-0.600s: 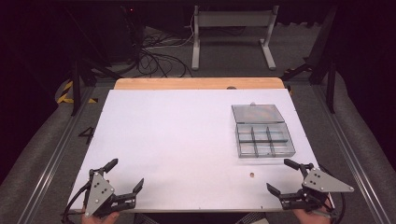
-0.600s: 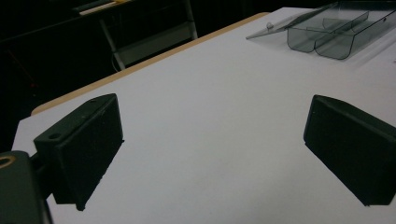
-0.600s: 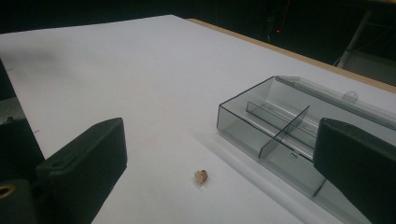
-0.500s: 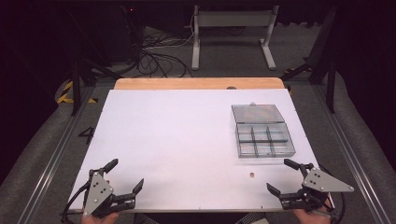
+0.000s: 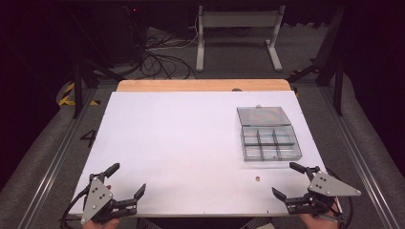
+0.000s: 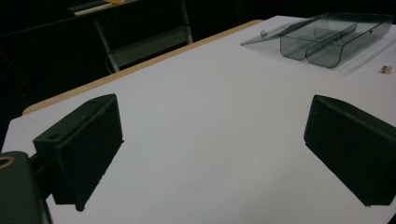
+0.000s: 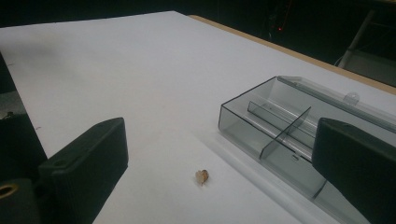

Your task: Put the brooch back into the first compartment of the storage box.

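Observation:
A clear grey plastic compartment box (image 5: 270, 138) lies on the right half of the white table (image 5: 191, 138), its lid folded open toward the far side. A tiny tan piece (image 5: 257, 179) rests on the table just in front of the box. My right gripper (image 5: 290, 180) hovers open at the near right edge, jaws wide apart; in the right gripper view the tan piece (image 7: 202, 176) lies between them and the box (image 7: 299, 135) is just beyond. My left gripper (image 5: 127, 179) stands open at the near left corner over bare table, with the box (image 6: 327, 39) far off.
A strip of bare wood (image 5: 205, 85) runs along the table's far edge. Beyond it are a metal stand (image 5: 239, 28) and loose cables (image 5: 162, 57) on the dark floor. Metal rails (image 5: 52, 157) flank the table.

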`<state>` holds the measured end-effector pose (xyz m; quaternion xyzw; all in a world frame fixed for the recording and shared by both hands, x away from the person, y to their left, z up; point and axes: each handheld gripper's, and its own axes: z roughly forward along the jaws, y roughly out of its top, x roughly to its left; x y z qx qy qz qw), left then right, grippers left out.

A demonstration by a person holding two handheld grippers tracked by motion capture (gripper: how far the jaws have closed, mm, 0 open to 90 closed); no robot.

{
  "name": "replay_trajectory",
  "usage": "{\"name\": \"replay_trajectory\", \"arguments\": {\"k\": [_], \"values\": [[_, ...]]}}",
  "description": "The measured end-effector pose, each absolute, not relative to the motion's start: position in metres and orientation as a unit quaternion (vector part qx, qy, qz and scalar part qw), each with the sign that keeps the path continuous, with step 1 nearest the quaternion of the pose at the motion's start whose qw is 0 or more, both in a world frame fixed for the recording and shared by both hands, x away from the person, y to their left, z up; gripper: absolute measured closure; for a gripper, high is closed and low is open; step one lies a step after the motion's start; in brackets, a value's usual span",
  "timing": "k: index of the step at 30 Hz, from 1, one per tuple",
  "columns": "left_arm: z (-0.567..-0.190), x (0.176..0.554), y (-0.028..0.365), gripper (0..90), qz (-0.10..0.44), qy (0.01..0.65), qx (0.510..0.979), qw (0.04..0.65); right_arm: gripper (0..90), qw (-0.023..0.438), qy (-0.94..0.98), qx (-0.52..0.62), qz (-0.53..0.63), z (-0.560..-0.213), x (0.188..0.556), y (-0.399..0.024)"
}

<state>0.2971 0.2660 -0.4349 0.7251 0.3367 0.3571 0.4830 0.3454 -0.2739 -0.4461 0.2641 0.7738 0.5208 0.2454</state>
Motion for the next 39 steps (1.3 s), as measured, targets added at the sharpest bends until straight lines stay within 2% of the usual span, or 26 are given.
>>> {"name": "replay_trajectory", "arguments": {"k": [18,39], "values": [[-0.435,0.297,0.264,5.1,0.359,0.339,0.726,0.479,4.5,0.239,0.782,0.264,0.511,-0.434,0.356,-0.268],[-0.436,0.297,0.263,5.2,0.358,0.338,0.726,0.48,4.5,0.221,0.786,0.262,0.514,-0.427,0.386,-0.253]]}}
